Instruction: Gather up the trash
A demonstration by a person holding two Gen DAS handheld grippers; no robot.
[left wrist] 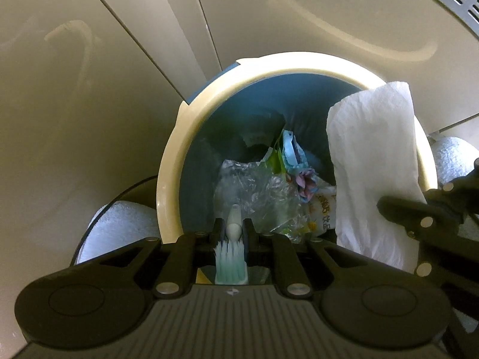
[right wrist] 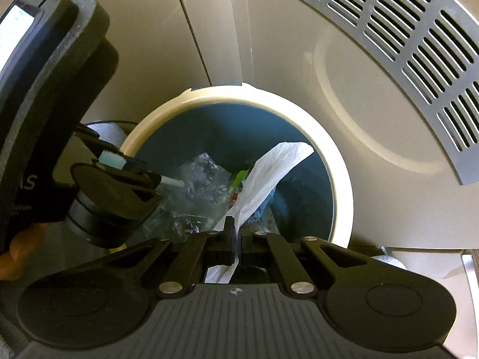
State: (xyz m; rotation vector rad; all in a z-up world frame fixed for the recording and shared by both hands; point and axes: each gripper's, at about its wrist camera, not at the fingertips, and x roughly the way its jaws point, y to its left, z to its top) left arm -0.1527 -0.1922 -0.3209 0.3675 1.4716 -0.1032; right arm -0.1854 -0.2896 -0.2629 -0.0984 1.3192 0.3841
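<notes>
Left hand-held gripper (left wrist: 233,227) clamping one toothbrush (left wrist: 232,257), right hand-held gripper (right wrist: 236,233) pinching one tissue (right wrist: 269,173), one bin (right wrist: 341,185)

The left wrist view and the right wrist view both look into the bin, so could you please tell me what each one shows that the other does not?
Only the left wrist view shows the printed drink packet among the trash. Only the right wrist view shows the lit screen on the other device and a fuller slotted grille. Both show the cream-rimmed blue bin, clear plastic wrap, the left tool shut on a toothbrush, and the right tool shut on a white paper towel over the bin.
</notes>
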